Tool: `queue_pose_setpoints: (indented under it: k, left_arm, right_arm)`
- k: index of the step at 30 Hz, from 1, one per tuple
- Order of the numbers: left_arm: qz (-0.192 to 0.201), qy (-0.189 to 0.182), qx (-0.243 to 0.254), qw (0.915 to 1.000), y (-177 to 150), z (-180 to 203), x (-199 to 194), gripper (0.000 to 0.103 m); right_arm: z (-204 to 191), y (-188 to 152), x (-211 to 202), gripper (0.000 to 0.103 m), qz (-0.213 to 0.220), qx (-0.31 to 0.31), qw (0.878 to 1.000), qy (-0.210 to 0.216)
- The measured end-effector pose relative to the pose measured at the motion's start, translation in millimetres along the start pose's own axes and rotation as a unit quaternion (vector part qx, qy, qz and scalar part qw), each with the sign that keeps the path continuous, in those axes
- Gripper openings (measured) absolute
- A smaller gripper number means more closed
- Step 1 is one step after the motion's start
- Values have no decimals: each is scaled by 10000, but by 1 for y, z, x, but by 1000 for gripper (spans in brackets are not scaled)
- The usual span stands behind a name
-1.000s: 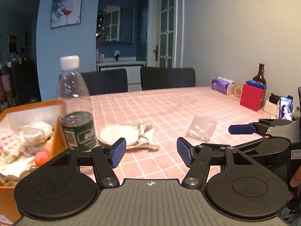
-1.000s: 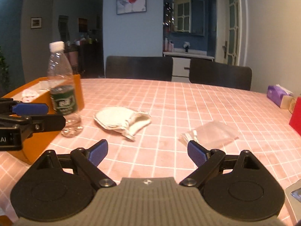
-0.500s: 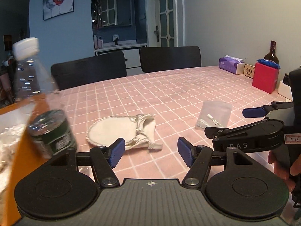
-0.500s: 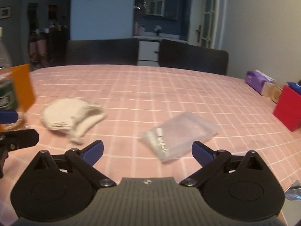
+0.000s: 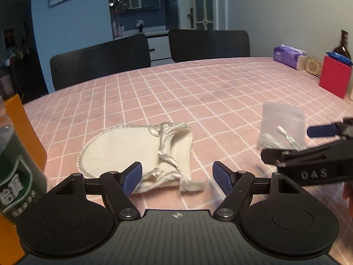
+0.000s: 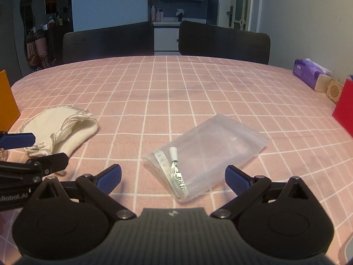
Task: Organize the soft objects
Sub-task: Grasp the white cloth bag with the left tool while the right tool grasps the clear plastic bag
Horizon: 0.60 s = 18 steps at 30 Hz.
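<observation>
Pink checked cloth covers the table (image 6: 176,84), with two dark chairs (image 6: 108,42) behind it and a blue wall beyond; the left gripper (image 5: 177,177) hangs over a cream drawstring pouch (image 5: 123,148) lying flat on the cloth, its jaws opening and nothing pressed between the blue pads, the pouch's bunched mouth lying just ahead of the gap; the right gripper (image 6: 173,175) stands spread wide and empty over a clear plastic bag (image 6: 211,145) that holds a small white item near its sealed end; an orange box (image 5: 24,132) and a green-labelled water bottle (image 5: 15,176) sit at the left edge, close beside the left gripper's path; judged from here, both tongs are lining up to pick, one on each soft thing; the slick bag could slide away or fold out from under the pads if they close too high on it; the pouch may be caught by its loose cord alone and dangle; the bottle, so near, could be knocked on the way to the box
</observation>
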<state>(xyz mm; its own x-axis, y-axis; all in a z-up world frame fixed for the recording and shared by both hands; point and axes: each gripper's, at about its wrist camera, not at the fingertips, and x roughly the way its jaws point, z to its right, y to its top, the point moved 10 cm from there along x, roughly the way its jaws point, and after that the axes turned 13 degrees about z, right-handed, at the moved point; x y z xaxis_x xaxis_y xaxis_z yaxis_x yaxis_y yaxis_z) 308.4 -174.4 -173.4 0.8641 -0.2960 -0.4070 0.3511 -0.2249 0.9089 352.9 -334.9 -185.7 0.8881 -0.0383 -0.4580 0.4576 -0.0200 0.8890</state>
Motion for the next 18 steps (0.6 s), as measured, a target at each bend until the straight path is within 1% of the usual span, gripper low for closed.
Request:
queue_pose_setpoints:
  k: [2,4,5,6,10,11,12,13,14,15,16,17,18]
  left_arm:
    - [-60,16,-137,9999,0,-4,7,85]
    - [-91,-21,-190,9998,0,-6,12,82]
    - [-129,-15,-169,9998,-1,-7,15,81]
    - [-165,-5,-144,9998,-3,-7,18,81]
    - [-290,-3,-138,9995,-8,-10,27,78]
    - [-302,7,-144,9994,-9,-11,29,78]
    - [-294,22,-118,9995,-9,-11,29,75]
    - [-276,38,-100,9996,-9,-12,30,70]
    - [-278,36,-111,9995,-9,-12,30,67]
    - [-279,45,-110,9995,-9,-13,30,61]
    - [-264,51,-106,9996,-8,-13,30,58]
    - [-251,66,-120,9996,-8,-14,30,56]
    - [-247,91,-136,9996,-7,-15,31,52]
  right_arm:
    - [-1,-1,3,97,-20,60,10000,69]
    - [-2,-4,7,92,-63,31,9999,79]
    - [-2,-7,9,86,-114,7,9999,80]
    - [-3,-10,11,85,-147,-15,9999,83]
    - [-4,-11,11,83,-33,-77,9999,103]
    - [-5,-10,10,79,-6,-83,9999,126]
    - [-6,-10,10,74,21,-100,9998,141]
    - [-8,-10,9,71,49,-120,9998,167]
    - [-10,-9,8,64,78,-148,9996,209]
    - [-12,-9,7,55,104,-182,9995,244]
    - [-14,-8,6,50,127,-217,9993,286]
    - [-17,-8,5,40,151,-265,9989,346]
    - [-20,-8,5,30,172,-329,9985,392]
